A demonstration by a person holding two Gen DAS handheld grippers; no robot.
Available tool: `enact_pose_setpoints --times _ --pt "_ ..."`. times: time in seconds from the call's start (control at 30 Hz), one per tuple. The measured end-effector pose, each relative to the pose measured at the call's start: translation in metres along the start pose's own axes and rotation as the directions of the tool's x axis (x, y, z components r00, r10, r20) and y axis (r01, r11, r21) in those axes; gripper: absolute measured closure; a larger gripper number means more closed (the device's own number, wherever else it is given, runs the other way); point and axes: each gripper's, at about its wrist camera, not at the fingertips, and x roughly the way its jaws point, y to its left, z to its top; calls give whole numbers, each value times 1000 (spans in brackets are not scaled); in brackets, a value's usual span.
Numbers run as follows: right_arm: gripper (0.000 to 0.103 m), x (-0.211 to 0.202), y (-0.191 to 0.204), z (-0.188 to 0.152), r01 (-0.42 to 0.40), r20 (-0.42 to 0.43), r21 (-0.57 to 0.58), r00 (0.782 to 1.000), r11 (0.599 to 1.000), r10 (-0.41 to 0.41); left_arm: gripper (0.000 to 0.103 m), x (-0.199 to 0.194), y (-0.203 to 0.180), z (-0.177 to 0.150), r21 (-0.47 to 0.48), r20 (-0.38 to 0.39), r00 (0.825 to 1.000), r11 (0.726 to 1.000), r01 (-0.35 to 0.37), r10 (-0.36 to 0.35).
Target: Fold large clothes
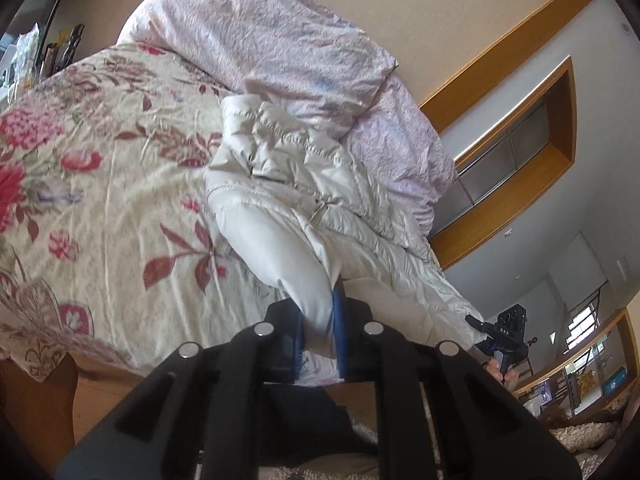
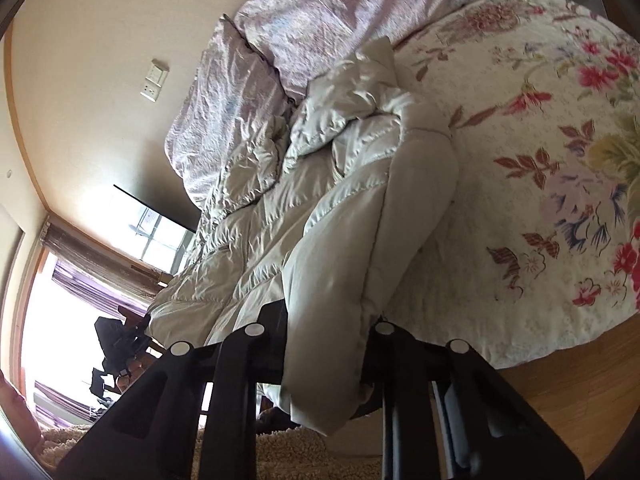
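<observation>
A cream quilted puffer jacket (image 1: 304,184) lies crumpled on the floral bed cover, stretching toward the bed's near edge. My left gripper (image 1: 320,320) is shut on one end of the jacket, with fabric pinched between its blue pads (image 1: 340,320). The jacket (image 2: 320,208) also shows in the right wrist view. My right gripper (image 2: 328,340) is shut on a thick fold of the jacket's other end at the bed's edge. The right gripper (image 1: 500,338) shows small in the left wrist view, and the left gripper (image 2: 124,344) shows small in the right wrist view.
The bed has a floral cover (image 1: 100,184) and a pale lilac duvet (image 1: 280,40) bunched at its far side. A wooden bed frame (image 1: 36,392) and a shaggy rug (image 2: 312,456) lie below. A wooden wall shelf (image 1: 520,140) is at the right.
</observation>
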Motion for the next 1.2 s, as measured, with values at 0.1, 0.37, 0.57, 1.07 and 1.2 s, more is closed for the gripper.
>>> enact_pose_setpoints --times 0.1,0.37,0.57,1.07,1.2 --pt "84 -6 13 10 -2 62 -19 998 1000 4 91 -3 -5 15 13 46 999 1000 14 -14" --pt "84 -18 53 56 5 253 -100 967 995 20 91 2 -26 71 50 165 986 999 17 -25" --pt "84 -2 92 112 77 390 -151 921 985 -12 91 27 -41 123 89 286 958 994 -62 34" --pt "83 116 115 226 352 509 -35 812 935 -287 91 133 -37 232 139 347 919 959 -249 188" --pt "82 158 101 251 406 469 56 796 912 -383 90 171 -18 252 83 321 917 958 -275 236"
